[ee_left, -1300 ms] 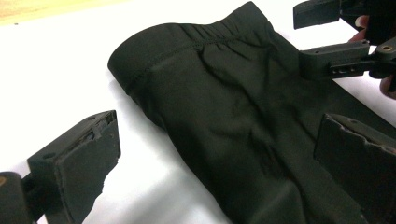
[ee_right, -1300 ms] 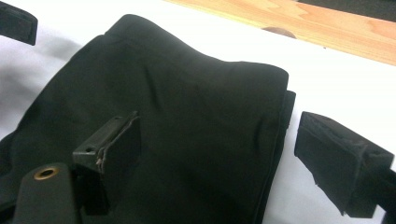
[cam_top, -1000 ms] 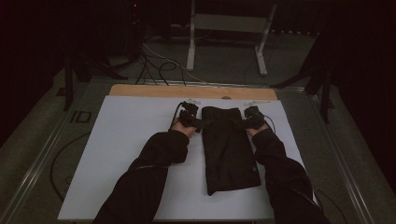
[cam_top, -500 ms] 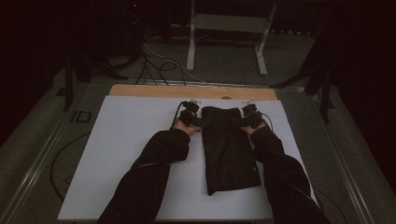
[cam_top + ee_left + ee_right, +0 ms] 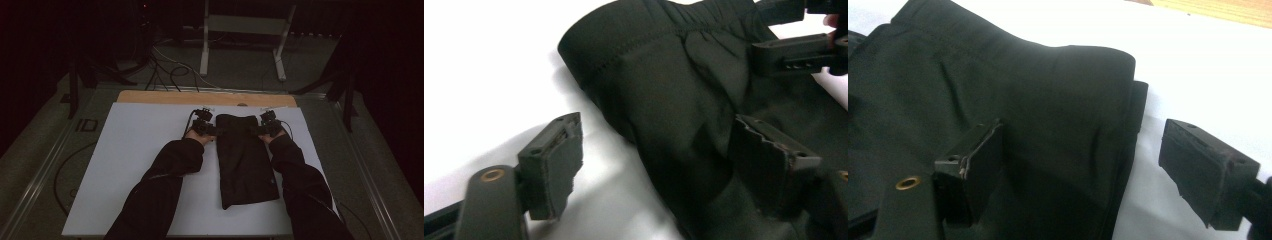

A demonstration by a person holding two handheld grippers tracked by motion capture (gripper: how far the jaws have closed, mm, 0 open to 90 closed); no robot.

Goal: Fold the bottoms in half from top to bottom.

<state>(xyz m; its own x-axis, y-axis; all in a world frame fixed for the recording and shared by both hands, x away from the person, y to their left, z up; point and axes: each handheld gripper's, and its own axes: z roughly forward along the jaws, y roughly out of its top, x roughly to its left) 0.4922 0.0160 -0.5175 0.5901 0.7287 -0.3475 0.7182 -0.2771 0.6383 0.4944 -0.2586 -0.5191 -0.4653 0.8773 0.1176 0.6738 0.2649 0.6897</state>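
Observation:
A black folded garment (image 5: 245, 160) lies lengthwise on the white sheet (image 5: 140, 150). My left gripper (image 5: 212, 131) is at its far left corner and my right gripper (image 5: 257, 131) at its far right corner. In the left gripper view the gripper (image 5: 659, 145) stands open and its jaws have just been closing. One jaw is over the sheet, the other rests on the garment (image 5: 664, 90), with the waistband edge between them. My right gripper (image 5: 1088, 150) is open and straddles the garment's folded edge (image 5: 1048, 100). It also appears across the cloth as the right gripper (image 5: 794, 47).
A wooden board strip (image 5: 165, 96) runs along the sheet's far edge. Behind the table stand a metal frame (image 5: 240, 30) and loose cables (image 5: 165, 65) on the floor. Both sleeved forearms lie on the sheet either side of the garment.

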